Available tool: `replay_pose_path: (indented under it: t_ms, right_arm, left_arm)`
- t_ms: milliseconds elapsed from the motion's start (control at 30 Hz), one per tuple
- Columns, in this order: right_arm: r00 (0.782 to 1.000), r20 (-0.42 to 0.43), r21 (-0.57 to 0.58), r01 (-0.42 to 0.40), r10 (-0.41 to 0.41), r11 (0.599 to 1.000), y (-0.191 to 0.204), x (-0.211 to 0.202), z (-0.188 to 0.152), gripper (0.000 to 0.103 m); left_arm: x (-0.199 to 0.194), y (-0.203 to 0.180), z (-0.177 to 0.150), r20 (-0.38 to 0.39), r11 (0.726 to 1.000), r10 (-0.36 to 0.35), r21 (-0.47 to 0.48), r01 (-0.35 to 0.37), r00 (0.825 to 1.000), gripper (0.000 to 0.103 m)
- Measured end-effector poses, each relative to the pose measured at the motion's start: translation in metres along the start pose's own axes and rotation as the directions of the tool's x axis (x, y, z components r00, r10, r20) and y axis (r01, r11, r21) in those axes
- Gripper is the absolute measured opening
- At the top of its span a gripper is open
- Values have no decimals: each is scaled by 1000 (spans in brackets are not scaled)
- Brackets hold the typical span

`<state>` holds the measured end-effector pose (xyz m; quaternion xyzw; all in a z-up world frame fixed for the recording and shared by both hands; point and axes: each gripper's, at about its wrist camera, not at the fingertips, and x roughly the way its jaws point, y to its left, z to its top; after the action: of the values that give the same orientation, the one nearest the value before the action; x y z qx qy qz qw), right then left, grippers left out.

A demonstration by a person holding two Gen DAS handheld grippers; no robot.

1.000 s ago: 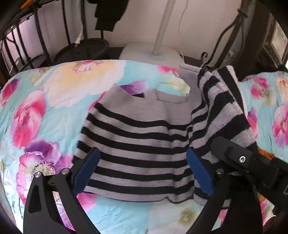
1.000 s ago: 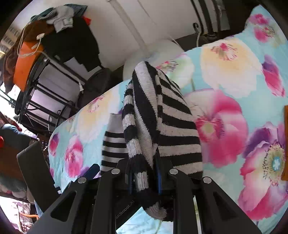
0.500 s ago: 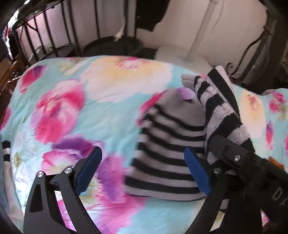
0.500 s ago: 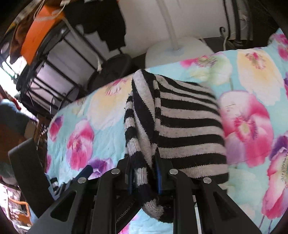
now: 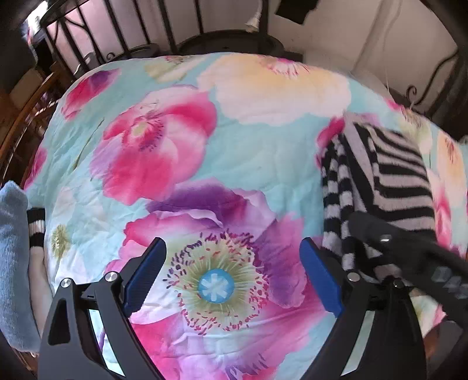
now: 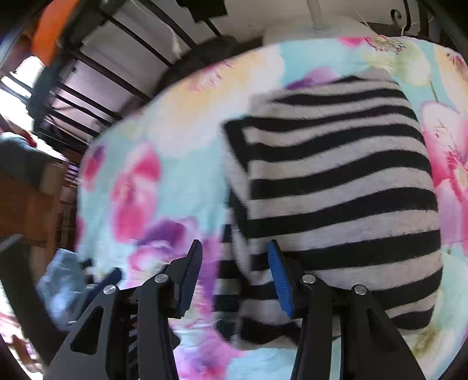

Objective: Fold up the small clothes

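Observation:
A small black-and-grey striped sweater [image 6: 336, 187] lies folded on the flowered bedspread [image 5: 187, 163]. In the left wrist view the striped sweater [image 5: 392, 175] sits at the right. My right gripper [image 6: 234, 274] is open, its jaws apart over the sweater's left edge, with striped cloth showing between them. My left gripper [image 5: 231, 271] is open and empty over a pink and purple flower, left of the sweater.
A light blue fleece garment [image 5: 14, 263] and a black-and-white striped cuff [image 5: 36, 228] lie at the bed's left edge. Black metal bed rails [image 5: 163, 26] and a rack [image 6: 96, 73] stand behind. A white fan base [image 6: 321, 26] is beyond the bed.
My right gripper has opened and let go of the sweater, which now lies flat and folded over. My left gripper has swung left, away from the sweater.

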<state>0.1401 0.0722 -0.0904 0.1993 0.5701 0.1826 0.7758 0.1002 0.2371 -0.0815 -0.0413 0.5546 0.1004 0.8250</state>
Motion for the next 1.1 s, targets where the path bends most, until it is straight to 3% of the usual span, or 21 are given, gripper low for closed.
replay_pose_path:
  t_ms: [67, 200, 267, 433, 500, 567, 600, 667, 867, 1100]
  right_arm:
    - [998, 43, -3, -35, 35, 999, 1, -20, 2, 44]
    - [993, 115, -6, 0, 1, 1000, -11, -56, 7, 28]
    - [990, 137, 30, 14, -18, 999, -26, -70, 10, 20]
    - [982, 132, 61, 130, -137, 990, -64, -91, 3, 15]
    - [979, 111, 59, 162, -168, 985, -77, -92, -4, 15]
    - [977, 87, 53, 190, -194, 980, -88, -88, -10, 15]
    - [977, 66, 50, 201, -204, 978, -91, -81, -14, 15]
    - [977, 22, 39, 211, -212, 977, -96, -68, -20, 15]
    - [957, -60, -46, 282, -284, 958, -96, -32, -33, 14]
    - [964, -66, -14, 256, -257, 967, -103, -36, -29, 14]
  left_arm:
    - [-9, 1, 5, 25, 999, -37, -28, 37, 999, 90]
    - [-23, -15, 13, 61, 993, -112, -27, 114, 992, 90]
    - [-27, -33, 14, 64, 989, -146, 5, 146, 987, 90]
    - [-30, -81, 4, 57, 974, -195, 131, 186, 979, 90]
    - [-24, -100, -4, 52, 969, -164, 195, 151, 985, 90]
    - [-14, -108, -9, 56, 970, -78, 236, 63, 995, 90]
    - [-3, -109, -12, 49, 969, -21, 247, 8, 999, 92]
    - [11, -103, -14, 10, 973, 11, 229, -12, 1000, 94]
    - [41, -80, -14, -47, 991, 3, 134, 3, 999, 99]
    - [27, -81, -3, -18, 996, -13, 93, 15, 1000, 98]
